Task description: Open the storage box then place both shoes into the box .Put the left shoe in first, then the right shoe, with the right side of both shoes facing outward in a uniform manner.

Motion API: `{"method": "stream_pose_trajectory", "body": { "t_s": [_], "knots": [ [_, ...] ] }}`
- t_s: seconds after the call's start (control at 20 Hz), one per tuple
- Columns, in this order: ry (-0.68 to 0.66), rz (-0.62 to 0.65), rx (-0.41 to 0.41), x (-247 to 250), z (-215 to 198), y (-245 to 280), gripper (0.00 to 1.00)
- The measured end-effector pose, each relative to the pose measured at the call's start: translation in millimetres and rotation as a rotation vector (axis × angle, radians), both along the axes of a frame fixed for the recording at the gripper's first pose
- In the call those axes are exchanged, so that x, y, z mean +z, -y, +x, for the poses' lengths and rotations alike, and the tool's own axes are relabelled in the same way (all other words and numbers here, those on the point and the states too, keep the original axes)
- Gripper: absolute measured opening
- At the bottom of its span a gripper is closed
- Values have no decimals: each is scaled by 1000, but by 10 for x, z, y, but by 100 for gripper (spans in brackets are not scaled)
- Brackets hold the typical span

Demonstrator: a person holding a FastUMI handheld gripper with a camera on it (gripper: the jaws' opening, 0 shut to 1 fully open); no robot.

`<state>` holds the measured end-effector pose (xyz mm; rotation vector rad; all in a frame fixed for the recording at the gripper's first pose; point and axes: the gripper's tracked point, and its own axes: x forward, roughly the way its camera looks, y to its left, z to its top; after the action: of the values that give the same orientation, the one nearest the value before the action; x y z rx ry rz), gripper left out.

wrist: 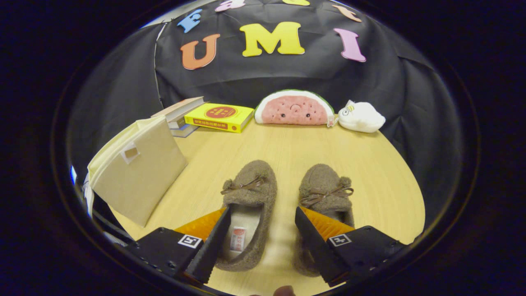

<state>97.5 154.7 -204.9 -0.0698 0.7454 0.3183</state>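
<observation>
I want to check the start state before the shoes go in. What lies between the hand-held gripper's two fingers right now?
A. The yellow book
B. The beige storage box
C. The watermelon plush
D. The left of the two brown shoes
D: the hand-held gripper is open, and the left brown shoe lies between its fingers, with no sign of either finger pressing on it.

Hand-held gripper point(259, 230) agape over left shoe point(246, 209)
</observation>
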Motion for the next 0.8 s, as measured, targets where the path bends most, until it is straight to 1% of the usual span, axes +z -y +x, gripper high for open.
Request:
{"method": "stream_pose_trajectory", "body": {
  "t_s": [0.1, 0.2, 0.25, 0.35, 0.4, 0.45, 0.5, 0.65, 0.8],
  "knots": [
    [-33, 0, -3, -125, 94, -22, 96],
    [-60, 14, -23, -222, 170, -47, 81],
    [-76, 29, -28, -264, 189, -75, 63],
    [-111, 32, -66, -331, 207, -34, 26],
    [-122, 40, -63, -359, 221, -57, 8],
    [-113, 57, -75, -332, 210, -27, 8],
    [-128, 84, -80, -284, 184, -44, 0],
    [-161, 187, -92, -215, 104, -167, 0],
    [-162, 308, -99, 27, 49, -325, 0]
  ]
}}
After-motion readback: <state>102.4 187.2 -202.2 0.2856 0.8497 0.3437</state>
